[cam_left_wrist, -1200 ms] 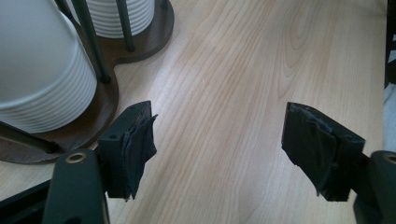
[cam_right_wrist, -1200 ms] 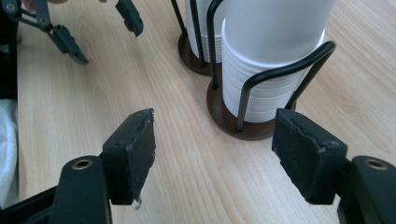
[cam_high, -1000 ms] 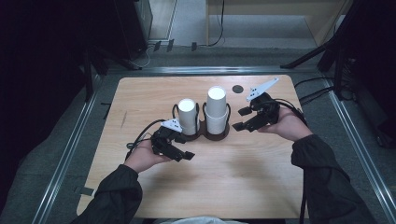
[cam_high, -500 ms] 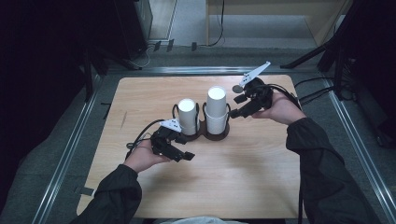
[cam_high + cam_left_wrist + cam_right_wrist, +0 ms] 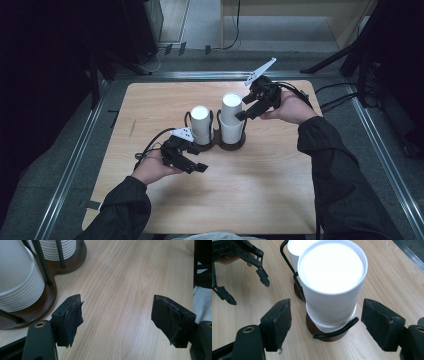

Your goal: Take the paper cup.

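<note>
Fingers of the right gripper (image 5: 325, 322), just opening, stand spread around the top cup (image 5: 332, 285) of the stack right of centre. Light, thin, crushable: pinch gently below its rim. Left gripper (image 5: 117, 315) hangs spread, empty.

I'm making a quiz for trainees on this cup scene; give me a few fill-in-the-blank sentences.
The two stacks of white cups stand in a dark ____ holder.
The right gripper has its fingers ____ beside the taller stack.
The left gripper hovers over the ____ table.

Missing words: wooden; open; wooden
</note>
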Action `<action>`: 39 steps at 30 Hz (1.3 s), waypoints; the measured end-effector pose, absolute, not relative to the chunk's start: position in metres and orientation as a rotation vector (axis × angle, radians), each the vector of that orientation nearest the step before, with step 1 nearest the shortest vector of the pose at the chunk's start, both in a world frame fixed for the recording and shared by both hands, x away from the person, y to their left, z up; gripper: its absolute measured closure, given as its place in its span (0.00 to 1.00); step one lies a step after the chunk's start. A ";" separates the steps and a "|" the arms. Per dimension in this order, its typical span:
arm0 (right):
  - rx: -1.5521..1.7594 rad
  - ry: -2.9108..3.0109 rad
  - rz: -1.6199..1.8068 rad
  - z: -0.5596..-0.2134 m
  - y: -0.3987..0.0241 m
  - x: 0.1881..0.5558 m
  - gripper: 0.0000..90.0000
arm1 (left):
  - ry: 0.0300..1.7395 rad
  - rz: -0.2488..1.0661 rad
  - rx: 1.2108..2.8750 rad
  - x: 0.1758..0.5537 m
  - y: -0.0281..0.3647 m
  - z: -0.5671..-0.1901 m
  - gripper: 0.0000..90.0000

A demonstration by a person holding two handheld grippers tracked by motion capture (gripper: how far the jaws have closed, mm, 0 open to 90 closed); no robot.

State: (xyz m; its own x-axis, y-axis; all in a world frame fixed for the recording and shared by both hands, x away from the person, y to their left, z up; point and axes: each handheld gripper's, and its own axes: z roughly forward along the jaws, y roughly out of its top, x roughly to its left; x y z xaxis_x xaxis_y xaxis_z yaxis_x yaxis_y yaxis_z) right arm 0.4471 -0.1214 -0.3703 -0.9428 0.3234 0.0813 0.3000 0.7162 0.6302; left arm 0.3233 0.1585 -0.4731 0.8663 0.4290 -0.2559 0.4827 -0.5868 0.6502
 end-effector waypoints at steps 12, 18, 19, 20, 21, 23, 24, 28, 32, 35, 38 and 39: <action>0.511 2.902 0.953 -0.369 -0.094 0.458 0.25 | 0.643 -0.101 2.275 0.322 0.159 -0.472 0.27; 0.511 2.892 0.960 -0.367 -0.091 0.459 0.34 | 0.639 -0.101 2.272 0.322 0.160 -0.472 0.27; 0.515 2.890 0.959 -0.367 -0.092 0.460 0.35 | 0.639 -0.101 2.272 0.322 0.160 -0.472 0.27; 0.518 2.886 0.955 -0.366 -0.092 0.459 0.35 | 0.640 -0.101 2.272 0.322 0.160 -0.472 0.27; 0.517 2.882 0.955 -0.366 -0.092 0.459 0.35 | 0.639 -0.100 2.271 0.322 0.160 -0.472 0.27; 0.508 2.880 0.948 -0.366 -0.092 0.458 0.35 | 0.638 -0.096 2.273 0.322 0.160 -0.472 0.27; 0.508 2.878 0.947 -0.365 -0.092 0.457 0.35 | 0.637 -0.089 2.275 0.322 0.160 -0.472 0.27; 0.515 2.888 0.940 -0.363 -0.092 0.457 0.35 | 0.640 -0.090 2.274 0.322 0.160 -0.472 0.27; 0.542 2.884 0.961 -0.358 -0.093 0.457 0.36 | 0.640 -0.093 2.272 0.322 0.161 -0.472 0.27; 0.555 2.884 0.975 -0.354 -0.094 0.457 0.36 | 0.641 -0.093 2.271 0.322 0.161 -0.472 0.27; 0.571 2.890 0.973 -0.348 -0.095 0.457 0.36 | 0.641 -0.097 2.268 0.322 0.161 -0.472 0.27; 0.570 2.890 0.972 -0.347 -0.095 0.456 0.36 | 0.642 -0.098 2.268 0.322 0.161 -0.472 0.27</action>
